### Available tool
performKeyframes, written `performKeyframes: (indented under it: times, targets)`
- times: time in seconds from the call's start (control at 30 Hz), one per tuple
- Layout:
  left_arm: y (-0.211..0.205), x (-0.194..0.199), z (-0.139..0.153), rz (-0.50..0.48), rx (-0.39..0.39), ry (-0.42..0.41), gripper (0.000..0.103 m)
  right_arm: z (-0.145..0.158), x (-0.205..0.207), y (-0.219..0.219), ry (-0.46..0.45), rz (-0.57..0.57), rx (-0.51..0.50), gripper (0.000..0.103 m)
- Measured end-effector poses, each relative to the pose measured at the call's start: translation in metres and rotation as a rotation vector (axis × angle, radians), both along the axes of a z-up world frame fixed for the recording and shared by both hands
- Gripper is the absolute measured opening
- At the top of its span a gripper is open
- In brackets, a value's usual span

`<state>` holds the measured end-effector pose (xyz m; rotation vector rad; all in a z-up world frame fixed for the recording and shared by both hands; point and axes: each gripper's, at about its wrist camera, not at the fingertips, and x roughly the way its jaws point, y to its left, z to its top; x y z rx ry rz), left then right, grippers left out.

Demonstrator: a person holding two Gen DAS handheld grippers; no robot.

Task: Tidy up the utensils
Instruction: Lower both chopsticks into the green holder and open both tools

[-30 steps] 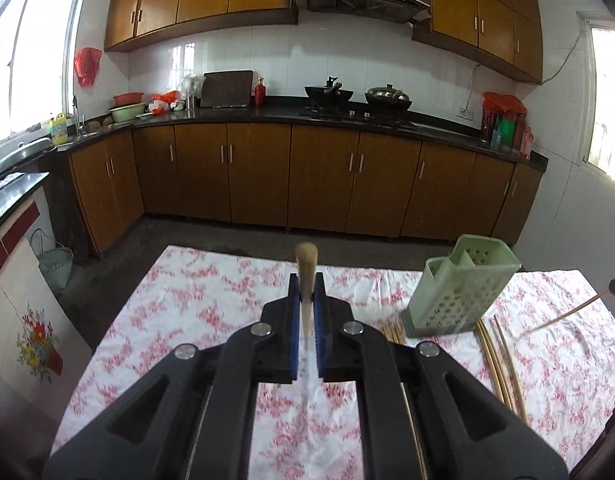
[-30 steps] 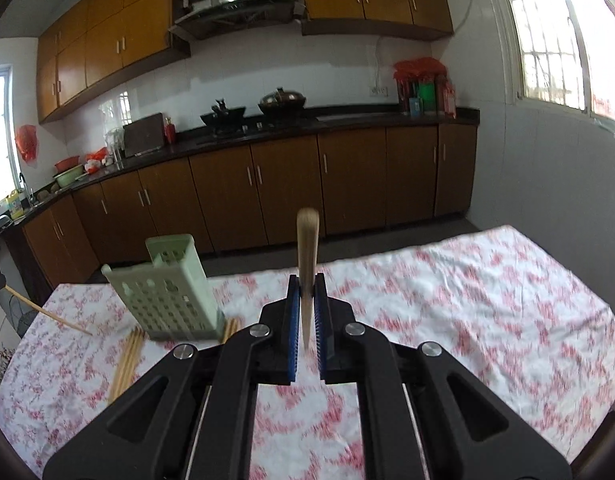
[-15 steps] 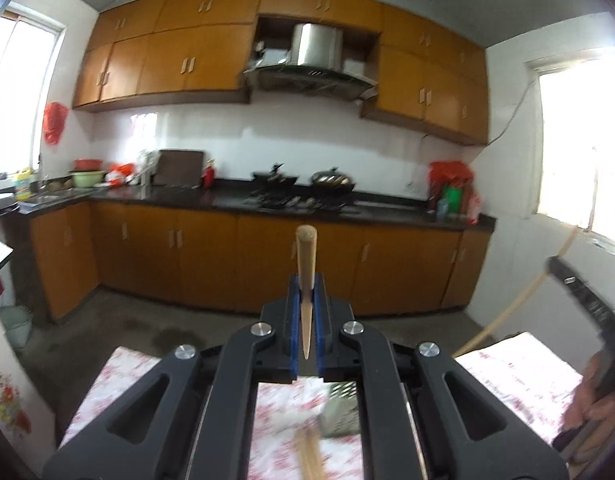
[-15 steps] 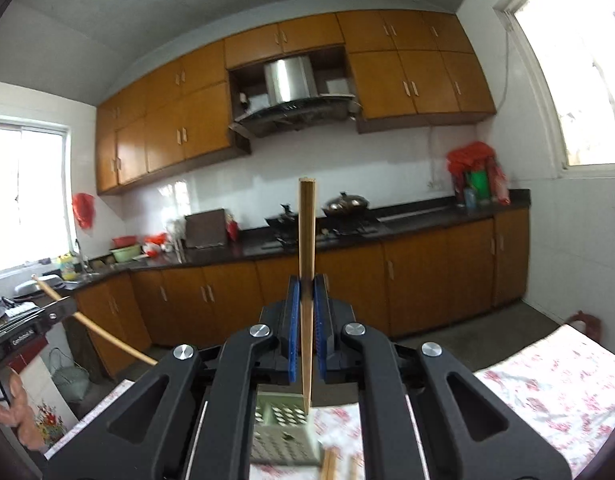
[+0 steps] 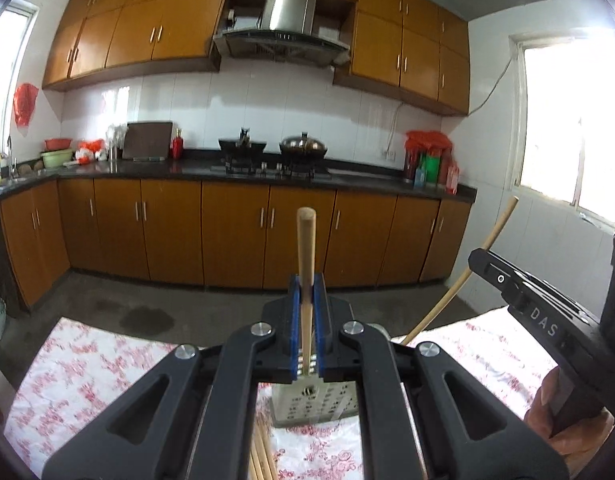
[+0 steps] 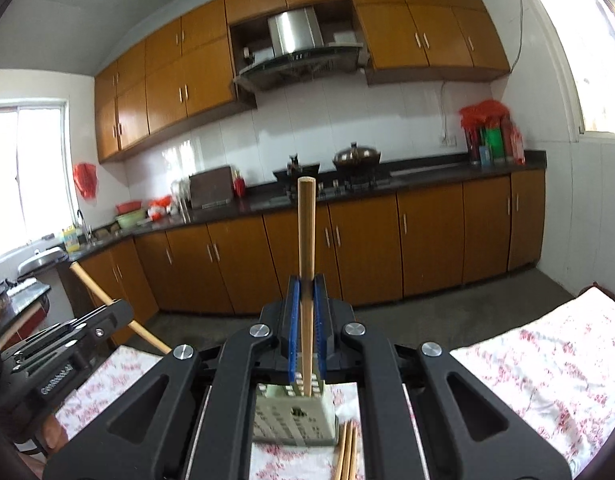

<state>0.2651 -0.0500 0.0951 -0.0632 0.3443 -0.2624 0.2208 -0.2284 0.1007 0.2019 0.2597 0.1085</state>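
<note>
Above the flowered tablecloth [image 5: 87, 364] I have both grippers up, each pinching a single wooden chopstick; my left gripper [image 5: 306, 312] has its blue pads closed on the left chopstick [image 5: 306, 248], which stands upright between them with its blunt end topmost; my right gripper [image 6: 306, 312] is clamped the same way on the right chopstick [image 6: 306, 248], whose lower tip shows in front of the holder; from the left camera I see the right gripper's black body at the far right with a hand [image 5: 563, 424] wrapped round it and its chopstick slanting up. The pale green perforated utensil holder [image 6: 293, 416] stands on the cloth just below both sets of fingers; loose chopsticks [image 6: 347, 452] lie on the cloth beside its base; behind runs a counter with brown cabinets [image 5: 235, 232].
</note>
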Motion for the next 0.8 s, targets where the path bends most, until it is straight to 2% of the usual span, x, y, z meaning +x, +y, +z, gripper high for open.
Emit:
performKeyframes:
  times: [0.1, 0.17, 0.2, 0.23, 0.27, 0.4, 0.5, 0.6, 0.63, 0.73, 0.8]
  targets:
    - [0.003, 0.005, -0.01, 0.0, -0.004, 0.028, 0.008, -0.004, -0.001, 0.002, 0.024, 0.009, -0.008, 0.009]
    - [0.006, 0.004, -0.011, 0.001, -0.011, 0.032, 0.015, -0.003, -0.004, 0.001, 0.029, 0.012, -0.005, 0.021]
    - [0.006, 0.003, -0.01, 0.004, -0.01, 0.029, 0.018, -0.001, -0.005, 0.0, 0.027, 0.009, -0.002, 0.036]
    - [0.007, 0.001, -0.008, 0.012, -0.006, 0.018, 0.025, 0.002, -0.009, -0.003, 0.015, 0.004, 0.003, 0.044]
    - [0.012, -0.004, -0.006, 0.014, -0.007, 0.009, 0.03, 0.004, -0.012, -0.004, 0.004, 0.0, 0.003, 0.044]
    - [0.027, -0.024, 0.007, 0.048, -0.019, -0.029, 0.034, 0.012, -0.032, -0.015, -0.021, -0.029, -0.005, 0.044]
    - [0.048, -0.043, 0.011, 0.092, -0.043, -0.033, 0.038, 0.004, -0.05, -0.029, 0.009, -0.073, -0.005, 0.044]
    - [0.068, -0.058, -0.001, 0.134, -0.038, 0.012, 0.044, -0.036, -0.052, -0.041, 0.17, -0.091, 0.003, 0.043]
    - [0.073, -0.061, -0.008, 0.147, -0.026, 0.035, 0.044, -0.053, -0.049, -0.041, 0.241, -0.083, 0.008, 0.034]
    - [0.084, -0.067, -0.054, 0.155, 0.03, 0.152, 0.044, -0.112, -0.041, -0.037, 0.447, -0.027, -0.002, 0.021]
    - [0.087, -0.067, -0.086, 0.138, 0.044, 0.244, 0.042, -0.144, -0.041, -0.029, 0.541, 0.007, -0.001, 0.021]
